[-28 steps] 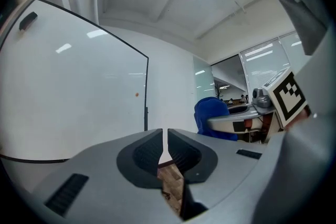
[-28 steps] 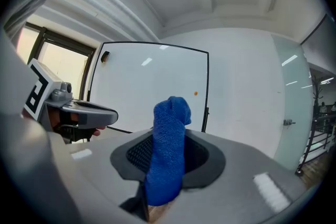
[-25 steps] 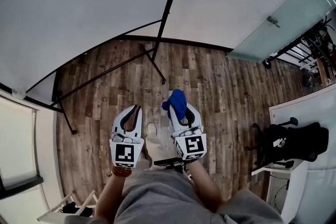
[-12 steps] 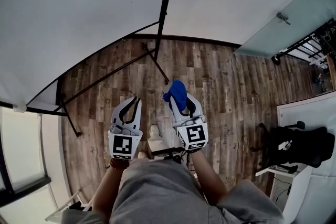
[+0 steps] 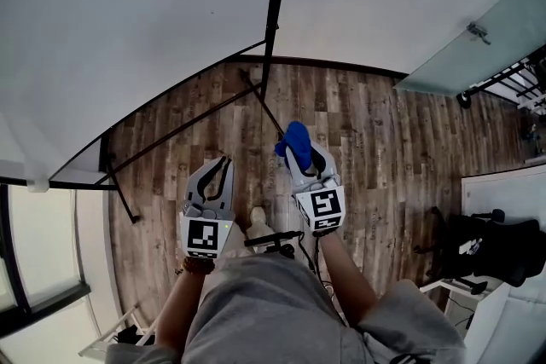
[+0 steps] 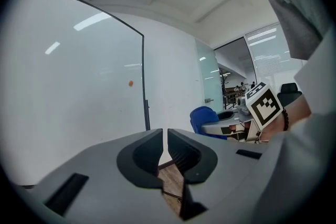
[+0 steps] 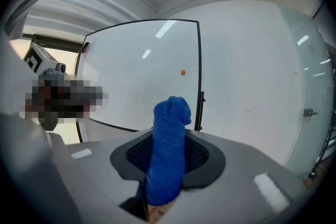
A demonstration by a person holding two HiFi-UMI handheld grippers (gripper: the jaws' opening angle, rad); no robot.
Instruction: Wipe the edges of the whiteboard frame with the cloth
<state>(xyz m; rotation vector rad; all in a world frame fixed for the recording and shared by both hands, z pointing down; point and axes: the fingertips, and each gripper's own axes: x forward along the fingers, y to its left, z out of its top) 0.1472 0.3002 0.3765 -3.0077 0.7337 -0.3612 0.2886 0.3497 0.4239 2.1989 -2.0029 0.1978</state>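
Cloth (image 7: 168,149) is up and ready, a blue roll standing tall out of the right hand-held gripper (image 7: 168,168), whose jaws are clamped tight on its lower part. From the head view the cloth (image 5: 296,136) pokes forward off the right hand-held gripper (image 5: 300,151), above the wood floor (image 5: 375,141). The target is the whiteboard frame (image 5: 273,4): its black right edge runs upright, dead ahead, with clear air between it and the cloth. In the right gripper view that edge (image 7: 199,71) rises just right of the cloth's tip. The right arm looks the nearer one, so I'd expect a push forward to meet the edge, then a stroke along its length. The left hand-held gripper (image 5: 218,170) hangs back alongside, its jaws (image 6: 163,149) all but together with nothing between them.
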